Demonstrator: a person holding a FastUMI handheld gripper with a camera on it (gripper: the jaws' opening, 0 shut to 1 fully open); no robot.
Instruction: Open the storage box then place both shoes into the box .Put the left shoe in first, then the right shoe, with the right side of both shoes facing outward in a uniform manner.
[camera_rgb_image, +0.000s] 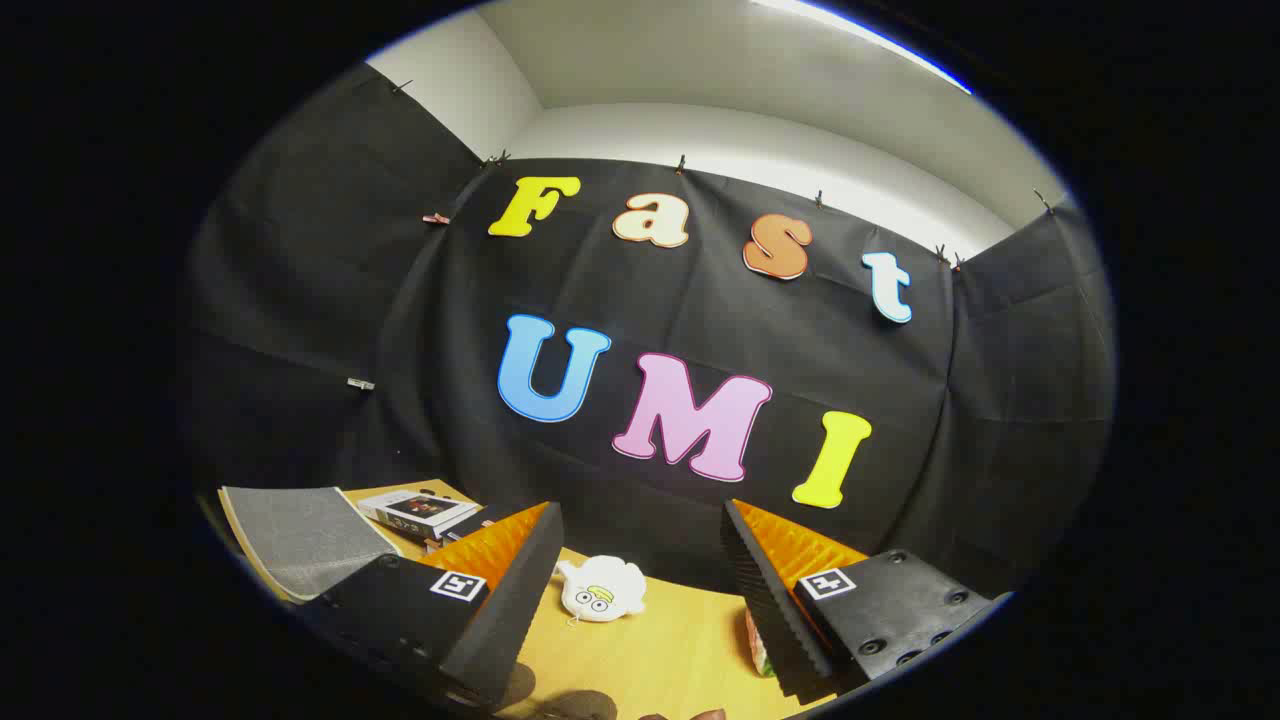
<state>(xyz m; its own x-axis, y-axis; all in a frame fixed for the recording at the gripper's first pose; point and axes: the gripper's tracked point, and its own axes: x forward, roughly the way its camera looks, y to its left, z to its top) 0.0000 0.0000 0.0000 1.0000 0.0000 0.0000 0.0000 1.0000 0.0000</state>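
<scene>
My gripper (640, 510) is open, its two fingers spread wide over a wooden table (660, 650) with nothing between them. It is tilted and faces the booth's black back wall. A grey, fabric-textured flat panel with a pale edge (300, 540) lies beyond the left finger; I cannot tell whether it belongs to the storage box. A small coloured object (755, 640) peeks out from under the inner side of the right finger, mostly hidden, and I cannot tell what it is.
A white plush toy with round eyes (600, 590) lies on the table just ahead, between the fingers and nearer the left one. A short stack of books (420, 512) sits beside the grey panel, near the wall.
</scene>
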